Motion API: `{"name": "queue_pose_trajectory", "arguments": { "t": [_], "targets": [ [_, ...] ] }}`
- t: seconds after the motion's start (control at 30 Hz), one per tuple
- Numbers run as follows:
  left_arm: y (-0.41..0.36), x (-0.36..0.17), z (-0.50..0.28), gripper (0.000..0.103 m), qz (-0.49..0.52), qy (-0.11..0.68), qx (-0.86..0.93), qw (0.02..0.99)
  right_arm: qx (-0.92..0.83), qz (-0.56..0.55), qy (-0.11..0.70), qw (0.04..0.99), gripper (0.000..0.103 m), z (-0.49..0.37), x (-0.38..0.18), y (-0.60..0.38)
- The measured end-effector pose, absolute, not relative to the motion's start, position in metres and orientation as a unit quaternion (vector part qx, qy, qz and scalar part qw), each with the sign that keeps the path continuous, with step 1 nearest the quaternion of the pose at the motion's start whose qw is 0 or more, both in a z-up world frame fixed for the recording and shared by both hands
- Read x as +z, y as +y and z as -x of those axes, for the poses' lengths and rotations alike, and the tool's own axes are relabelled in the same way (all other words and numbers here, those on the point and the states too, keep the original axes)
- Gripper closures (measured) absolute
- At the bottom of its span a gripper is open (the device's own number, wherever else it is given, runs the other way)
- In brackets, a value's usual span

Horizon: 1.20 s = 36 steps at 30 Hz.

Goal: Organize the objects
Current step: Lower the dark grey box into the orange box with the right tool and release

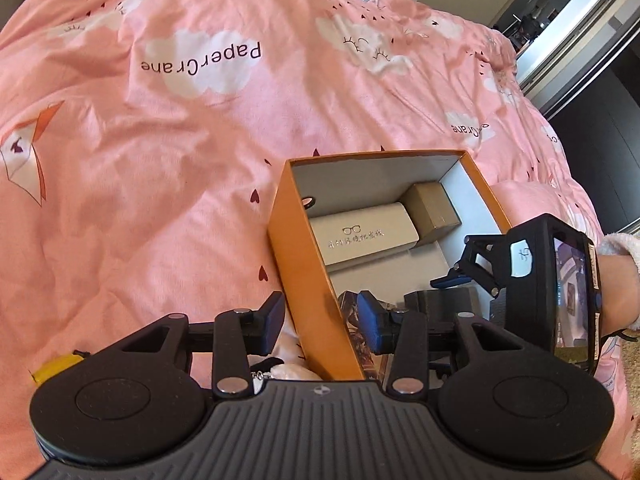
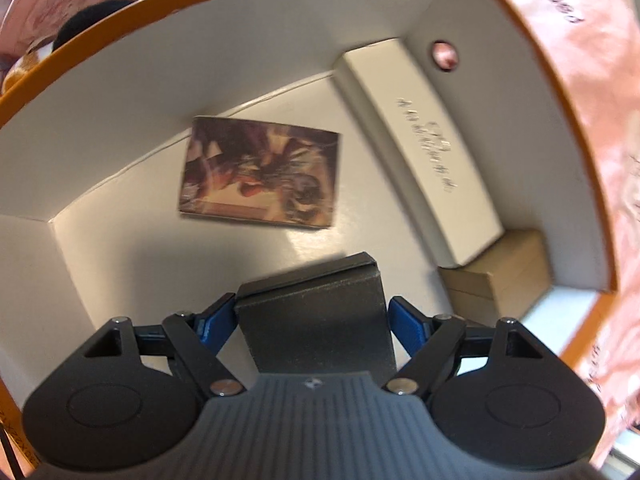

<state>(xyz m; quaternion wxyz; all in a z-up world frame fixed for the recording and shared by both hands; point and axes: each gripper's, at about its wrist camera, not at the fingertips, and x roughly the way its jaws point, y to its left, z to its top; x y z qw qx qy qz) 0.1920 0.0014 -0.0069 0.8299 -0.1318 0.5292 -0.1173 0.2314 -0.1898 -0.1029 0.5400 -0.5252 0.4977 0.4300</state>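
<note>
An open orange box (image 1: 304, 248) with white inner walls (image 2: 200, 60) lies on the bed. Inside it are a long white glasses case (image 1: 360, 236) (image 2: 424, 152), a small tan box (image 1: 434, 208) (image 2: 504, 276) and a flat picture card (image 2: 260, 172). My right gripper (image 2: 311, 320) points down into the orange box. It is shut on a black box (image 2: 316, 320) (image 1: 440, 302), with a blue pad on each side of it. My left gripper (image 1: 322, 314) is open and straddles the orange box's near left wall, one finger outside and one inside.
A pink bedspread (image 1: 180, 160) with cloud prints surrounds the orange box. Small white and black items (image 1: 280, 368) and a yellow thing (image 1: 56, 368) lie by my left gripper. A person's hand and fluffy sleeve (image 1: 616, 276) are at the right. A doorway (image 1: 580, 40) stands beyond the bed.
</note>
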Motion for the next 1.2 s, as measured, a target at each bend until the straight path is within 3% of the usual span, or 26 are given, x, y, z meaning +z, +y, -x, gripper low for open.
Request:
{"name": "queue_pose_trajectory", "arguments": {
  "t": [0.2,0.43,0.83,1.0,1.07,1.2],
  "targets": [
    [0.002,-0.015,-0.192,0.079,0.146,0.519,-0.128,0.832,0.440,0.508,0.481,0.563,0.022,-0.232,-0.109,-0.184],
    [0.000,-0.024,-0.184,0.093,0.190,0.490,-0.116,0.842,0.448,0.496,0.454,0.590,0.022,-0.227,-0.112,-0.188],
    [-0.001,-0.027,-0.176,0.094,0.210,0.470,-0.101,0.851,0.460,0.479,0.424,0.616,0.016,-0.185,-0.088,-0.218],
    [0.000,-0.027,-0.176,0.094,0.213,0.472,-0.102,0.850,0.474,0.457,0.443,0.608,0.036,-0.165,-0.095,-0.226],
    [0.001,-0.028,-0.177,0.094,0.218,0.473,-0.102,0.847,0.475,0.472,0.433,0.603,0.034,-0.160,-0.101,-0.148],
    [0.000,-0.028,-0.177,0.094,0.217,0.474,-0.101,0.847,0.473,0.505,0.385,0.611,0.037,-0.154,-0.110,-0.144]
  ]
}}
